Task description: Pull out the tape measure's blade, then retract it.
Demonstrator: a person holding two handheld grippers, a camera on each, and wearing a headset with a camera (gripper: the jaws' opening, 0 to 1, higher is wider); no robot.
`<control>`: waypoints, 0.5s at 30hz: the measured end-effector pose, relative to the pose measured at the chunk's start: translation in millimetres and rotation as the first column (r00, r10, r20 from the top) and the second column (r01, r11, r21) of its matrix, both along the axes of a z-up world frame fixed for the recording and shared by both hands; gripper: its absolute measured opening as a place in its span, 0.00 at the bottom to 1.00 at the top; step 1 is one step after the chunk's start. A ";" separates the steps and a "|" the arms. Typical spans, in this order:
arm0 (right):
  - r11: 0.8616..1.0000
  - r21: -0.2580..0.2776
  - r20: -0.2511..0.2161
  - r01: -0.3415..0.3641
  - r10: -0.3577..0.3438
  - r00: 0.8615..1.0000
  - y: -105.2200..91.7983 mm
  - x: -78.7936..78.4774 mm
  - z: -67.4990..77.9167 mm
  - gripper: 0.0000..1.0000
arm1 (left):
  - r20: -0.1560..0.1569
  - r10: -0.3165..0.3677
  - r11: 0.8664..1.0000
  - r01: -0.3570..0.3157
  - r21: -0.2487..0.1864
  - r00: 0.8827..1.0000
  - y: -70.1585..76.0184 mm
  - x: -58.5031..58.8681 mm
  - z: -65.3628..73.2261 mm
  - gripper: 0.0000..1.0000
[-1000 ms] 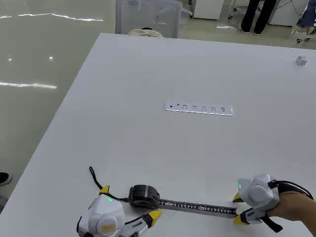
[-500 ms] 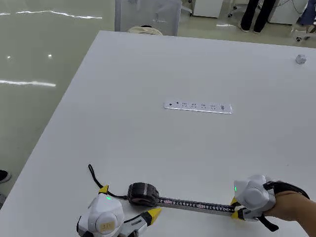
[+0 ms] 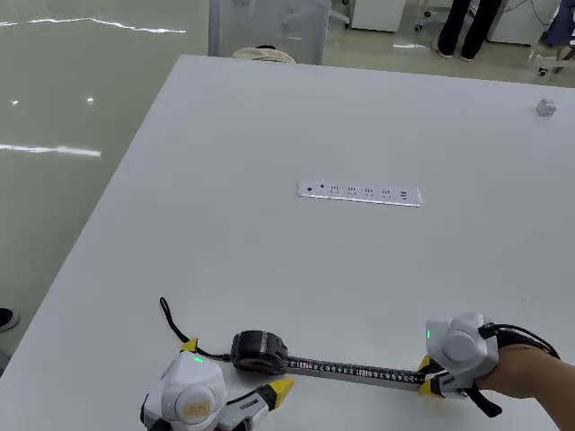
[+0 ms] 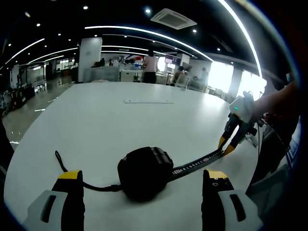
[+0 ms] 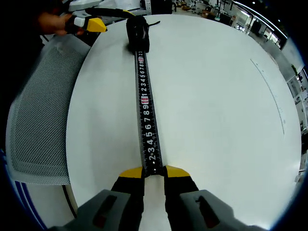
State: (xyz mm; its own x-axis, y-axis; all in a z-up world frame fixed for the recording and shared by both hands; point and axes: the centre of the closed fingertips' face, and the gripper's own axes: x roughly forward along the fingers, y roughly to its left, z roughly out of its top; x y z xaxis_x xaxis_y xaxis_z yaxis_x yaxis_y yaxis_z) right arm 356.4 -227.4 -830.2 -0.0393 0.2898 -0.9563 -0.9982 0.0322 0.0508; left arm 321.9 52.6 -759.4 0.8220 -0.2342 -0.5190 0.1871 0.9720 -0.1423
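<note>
The blade (image 5: 145, 106) tip is clamped between the closed right gripper (image 5: 154, 169) fingers, while the tape measure case (image 4: 144, 172) is bracketed, presumably against sliding, between the wide-spread left gripper (image 4: 144, 175) fingers.

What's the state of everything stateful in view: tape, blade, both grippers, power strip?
tape measure case: lying on the table, between the left gripper's jaws, not clamped.
blade: pulled out, flat on the table, numbers up.
left gripper: open.
right gripper: shut on the blade's tip.
power strip: flat on the table, no plugs seen in it.
</note>
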 end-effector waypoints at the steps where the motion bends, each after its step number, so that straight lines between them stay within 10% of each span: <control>1: 1.000 -0.008 -0.001 -0.001 0.001 1.000 -0.5 0.1 -1.0 0.15 | -0.001 0.001 1.000 -0.001 0.000 1.000 -0.8 0.1 -0.8 1.00; 15: 0.998 -0.054 -0.010 0.022 -0.022 1.000 -1.2 1.5 -2.6 0.15 | 0.051 0.063 0.998 -0.064 0.019 0.997 -3.3 15.4 2.9 1.00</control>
